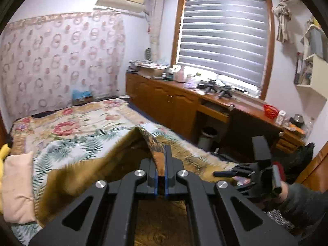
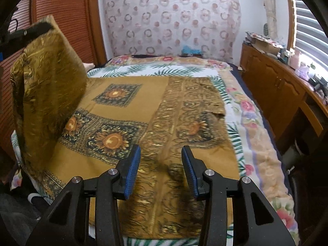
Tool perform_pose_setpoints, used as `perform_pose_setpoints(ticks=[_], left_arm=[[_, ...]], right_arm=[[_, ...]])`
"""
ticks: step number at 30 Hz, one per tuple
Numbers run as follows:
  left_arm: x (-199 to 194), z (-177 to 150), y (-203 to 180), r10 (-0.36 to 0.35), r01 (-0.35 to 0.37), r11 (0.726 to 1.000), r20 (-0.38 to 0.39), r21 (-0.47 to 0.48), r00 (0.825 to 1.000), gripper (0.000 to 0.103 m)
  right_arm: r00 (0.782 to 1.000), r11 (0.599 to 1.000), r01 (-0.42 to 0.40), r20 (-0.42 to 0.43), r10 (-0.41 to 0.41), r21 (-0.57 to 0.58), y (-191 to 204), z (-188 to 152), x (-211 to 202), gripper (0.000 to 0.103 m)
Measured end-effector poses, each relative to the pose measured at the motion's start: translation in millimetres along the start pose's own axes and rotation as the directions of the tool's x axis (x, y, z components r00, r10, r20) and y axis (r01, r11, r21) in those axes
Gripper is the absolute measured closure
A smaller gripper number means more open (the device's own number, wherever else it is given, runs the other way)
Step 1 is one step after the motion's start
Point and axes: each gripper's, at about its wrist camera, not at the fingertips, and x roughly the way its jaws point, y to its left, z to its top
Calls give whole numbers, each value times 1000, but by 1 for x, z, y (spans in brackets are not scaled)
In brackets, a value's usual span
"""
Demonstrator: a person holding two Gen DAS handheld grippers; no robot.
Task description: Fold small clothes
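Note:
A mustard-brown patterned cloth (image 2: 131, 110) with sunflower squares lies spread on the bed. Its left part (image 2: 47, 90) is lifted upright. My left gripper (image 1: 161, 164) is shut on that lifted edge of the cloth (image 1: 147, 141); it also shows at the upper left of the right wrist view (image 2: 30, 31). My right gripper (image 2: 161, 164) is open and empty, hovering just above the cloth's near right part. It shows in the left wrist view (image 1: 242, 172), held by a hand at the right.
The bed has a floral blanket (image 1: 67, 127). A pink pillow (image 1: 16, 186) lies at its left. A long wooden cabinet and desk (image 1: 184, 102) runs along the right under the window. A red-brown wardrobe (image 2: 61, 20) stands to the left.

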Motion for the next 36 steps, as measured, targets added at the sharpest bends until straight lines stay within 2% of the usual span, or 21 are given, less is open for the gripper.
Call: perform_pose_setpoints(ticks=[3, 8, 12, 15, 20, 24, 31, 36], left_arm=[[12, -5, -3, -8, 7, 1000, -47, -4, 999, 97], [24, -22, -2, 22, -20, 1000, -114, 13, 993, 64], [20, -36, 5, 45, -45, 999, -128, 2, 991, 58], [11, -48, 18, 70, -73, 997, -133, -17, 989, 46], [5, -74, 35, 112, -121, 992, -167, -41, 980, 44], [2, -96, 52, 141, -158, 985, -196, -75, 970, 43], [-6, -122, 68, 165, -194, 974, -218, -120, 962, 43], [-13, -126, 75, 178, -210, 968, -216, -138, 960, 43]], right_arm=[[1000, 1000, 1, 7, -2, 14, -6, 0, -5, 61], [1000, 1000, -1, 10, 1, 19, -9, -1, -7, 61], [1000, 1000, -17, 11, 16, 19, -5, 2, -4, 61], [1000, 1000, -24, 10, 24, -2, 3, 9, 1, 61], [999, 996, -31, -29, 28, -83, 17, 22, 23, 53], [996, 987, -17, -86, 3, -163, 30, 31, 48, 52], [991, 972, -9, -133, -23, -236, 37, 46, 79, 52], [983, 964, -71, -184, 23, -257, 43, 53, 94, 52]])
